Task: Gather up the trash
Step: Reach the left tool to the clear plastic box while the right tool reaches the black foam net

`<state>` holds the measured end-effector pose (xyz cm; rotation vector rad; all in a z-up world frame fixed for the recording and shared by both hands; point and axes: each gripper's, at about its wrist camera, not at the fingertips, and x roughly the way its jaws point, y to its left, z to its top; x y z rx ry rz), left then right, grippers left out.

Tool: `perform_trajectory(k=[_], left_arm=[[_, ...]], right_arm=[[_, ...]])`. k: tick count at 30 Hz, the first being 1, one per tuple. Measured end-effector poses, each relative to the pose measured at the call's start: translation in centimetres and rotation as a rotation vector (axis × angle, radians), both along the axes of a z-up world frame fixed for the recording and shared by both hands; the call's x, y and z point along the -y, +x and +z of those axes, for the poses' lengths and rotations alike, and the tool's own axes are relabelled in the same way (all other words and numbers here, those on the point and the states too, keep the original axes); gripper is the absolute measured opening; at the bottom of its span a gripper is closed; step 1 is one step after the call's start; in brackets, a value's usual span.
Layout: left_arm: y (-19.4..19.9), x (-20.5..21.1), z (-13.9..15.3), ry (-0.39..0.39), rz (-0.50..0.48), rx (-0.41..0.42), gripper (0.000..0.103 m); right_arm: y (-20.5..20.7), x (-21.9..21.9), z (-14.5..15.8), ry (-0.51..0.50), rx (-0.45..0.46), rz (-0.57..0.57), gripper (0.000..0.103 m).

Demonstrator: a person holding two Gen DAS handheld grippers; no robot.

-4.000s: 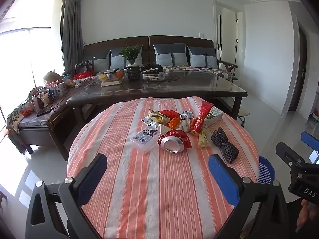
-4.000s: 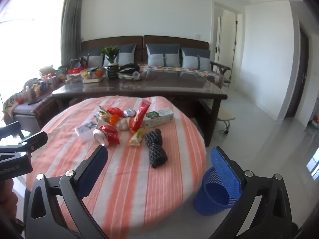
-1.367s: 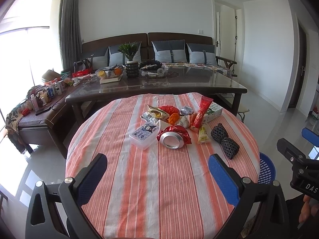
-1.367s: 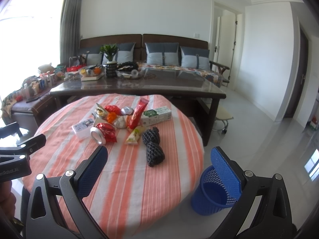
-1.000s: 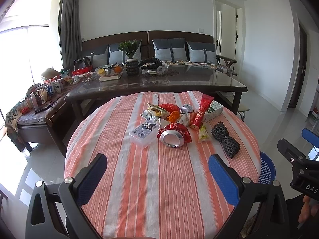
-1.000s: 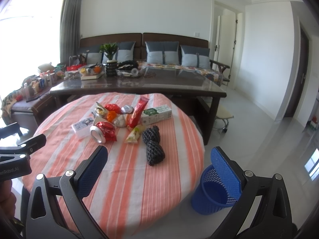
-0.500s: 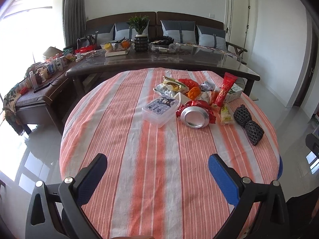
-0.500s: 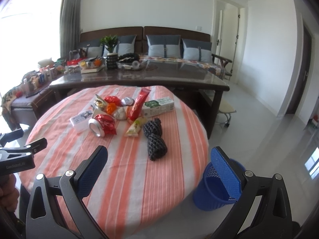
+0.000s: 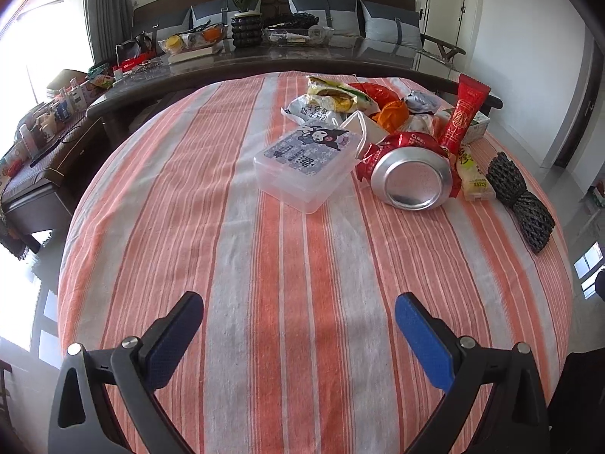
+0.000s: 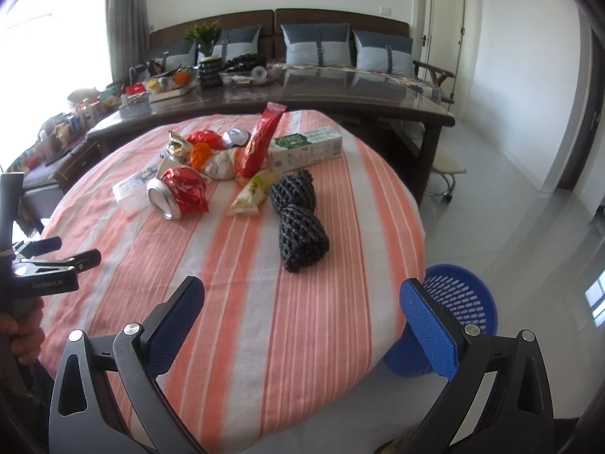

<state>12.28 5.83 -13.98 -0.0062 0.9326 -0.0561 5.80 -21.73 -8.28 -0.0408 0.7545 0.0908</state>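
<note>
Both grippers, left gripper (image 9: 298, 319) and right gripper (image 10: 302, 302), have dropped closer over the table (image 9: 287, 265), fingers spread, empty; reaching phase, probably toward the can (image 9: 412, 178).

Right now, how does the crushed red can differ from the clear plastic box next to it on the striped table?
The crushed red can is dented metal, red with a shiny silver end; the clear plastic box is see-through and keeps its rectangular shape. The can lies on its side with that end toward the left camera; the box sits flat, its printed cartoon lid up. Both rest on the striped tablecloth, side by side, untouched.
</note>
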Motion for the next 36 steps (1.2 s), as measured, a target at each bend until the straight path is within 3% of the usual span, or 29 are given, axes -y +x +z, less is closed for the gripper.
perform_trajectory(k=[5,12,16,25,32,36], left_arm=[[2.7,-0.1,-1.7,0.017,-0.016,-0.051,0.103],[4.1,-0.6,-1.9,0.021,-0.047,-0.033,0.103],[5.2,-0.7,-1.9,0.026,-0.132,-0.052,0.103],[9.5,-2.5,-1.8,0.012,-0.231,-0.045,0.103],[11.8,-3.1,-0.1,0.004,-0.31,0.002,0.103],[12.8,-2.5,0.3,0.019,-0.376,0.013,0.102]], right_arm=[[1.8,0.4,-2.2,0.023,-0.083,0.009,0.103],[3.6,-0.8,-5.3,-0.005,-0.185,0.06,0.102],[4.9,-1.0,-6.6,-0.018,-0.245,0.069,0.103],[6.8,-0.2,-6.3,-0.007,-0.291,0.081,0.102],[9.7,0.7,-3.0,0.055,-0.305,0.152,0.101],[12.8,0.5,-2.5,0.07,-0.363,0.176,0.091]])
